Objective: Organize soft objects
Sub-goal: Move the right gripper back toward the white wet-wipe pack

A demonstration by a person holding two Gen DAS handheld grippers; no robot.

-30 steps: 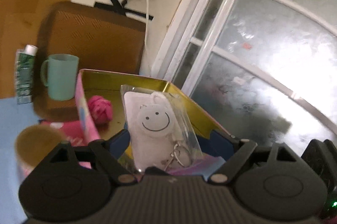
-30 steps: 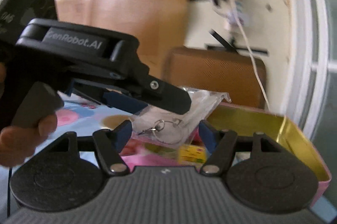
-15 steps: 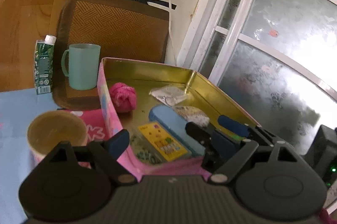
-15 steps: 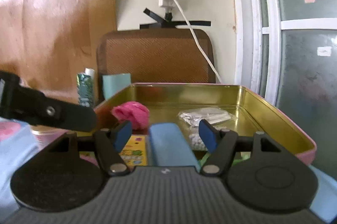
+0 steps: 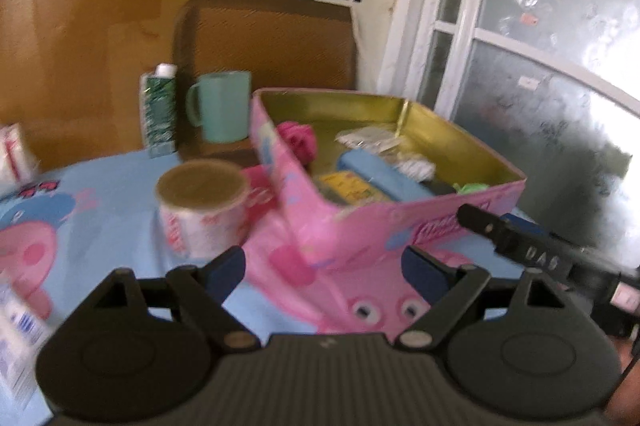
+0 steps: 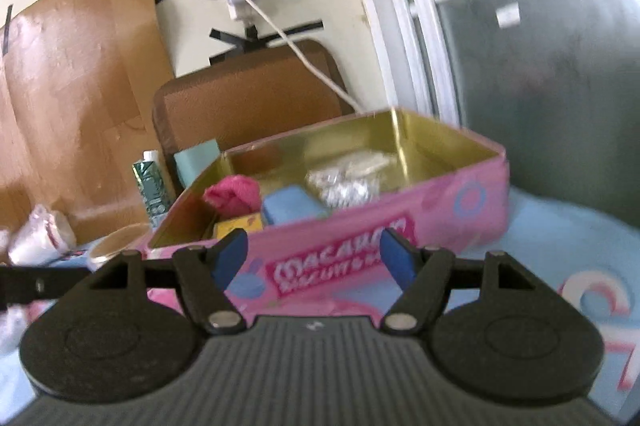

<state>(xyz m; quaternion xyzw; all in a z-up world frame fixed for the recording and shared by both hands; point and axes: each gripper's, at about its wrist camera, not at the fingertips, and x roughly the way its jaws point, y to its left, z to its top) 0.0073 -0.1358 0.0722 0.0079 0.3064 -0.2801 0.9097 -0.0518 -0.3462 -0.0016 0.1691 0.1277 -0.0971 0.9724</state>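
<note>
Ahead of your left gripper (image 5: 324, 266) and right gripper (image 6: 314, 260), both with jaws apart and empty, the pink tin (image 5: 400, 222) holds a pink ball (image 6: 234, 192), a blue case (image 6: 290, 208) and clear packets (image 6: 348, 178). Only the left view shows the tape roll (image 5: 202, 204).

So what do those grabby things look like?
Each hand-held gripper, left and right, is black plastic with a ribbed middle, two round discs, silver pivot screws, and blue finger pads. Seen from the left camera, the right one has blurry white lettering on its side.
</note>
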